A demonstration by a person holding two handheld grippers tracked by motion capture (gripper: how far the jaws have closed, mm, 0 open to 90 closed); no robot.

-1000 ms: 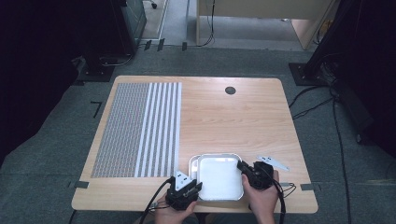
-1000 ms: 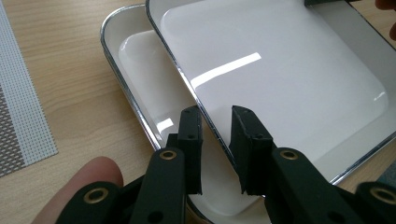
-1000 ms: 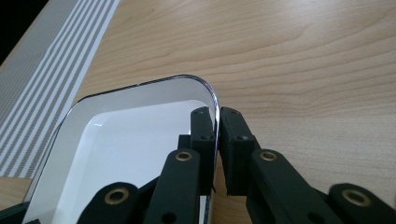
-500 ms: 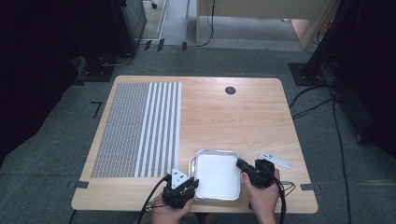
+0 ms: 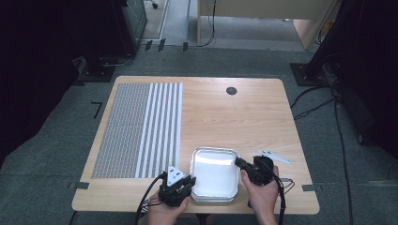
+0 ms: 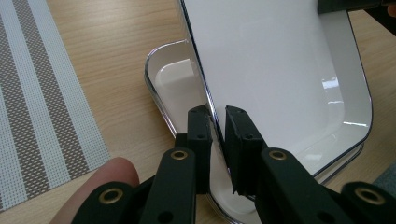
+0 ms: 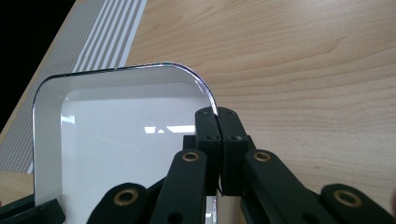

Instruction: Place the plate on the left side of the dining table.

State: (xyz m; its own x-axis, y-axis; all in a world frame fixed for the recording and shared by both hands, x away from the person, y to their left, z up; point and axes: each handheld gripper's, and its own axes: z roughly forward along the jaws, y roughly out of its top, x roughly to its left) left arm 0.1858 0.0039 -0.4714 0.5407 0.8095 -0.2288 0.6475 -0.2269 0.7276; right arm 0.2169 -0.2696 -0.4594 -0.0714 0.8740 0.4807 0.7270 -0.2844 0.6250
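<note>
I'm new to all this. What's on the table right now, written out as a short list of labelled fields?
Table: wooden table
Mat: striped mat, far left part of the table
Tray: top white tray, near edge, lifted off a second tray beneath it
Left gripper: jaws clamped on the tray's left rim
Right gripper: jaws clamped on its right rim
Holder: a person, both hands

Glossy white rectangular tray [image 5: 213, 174], dark-edged rim, perhaps two stacked. Woven placemat [image 5: 138, 129]: grey-brown weave, white stripes. Light wood-grain table [image 5: 234, 119]. Black tools, brass-coloured rivets.
</note>
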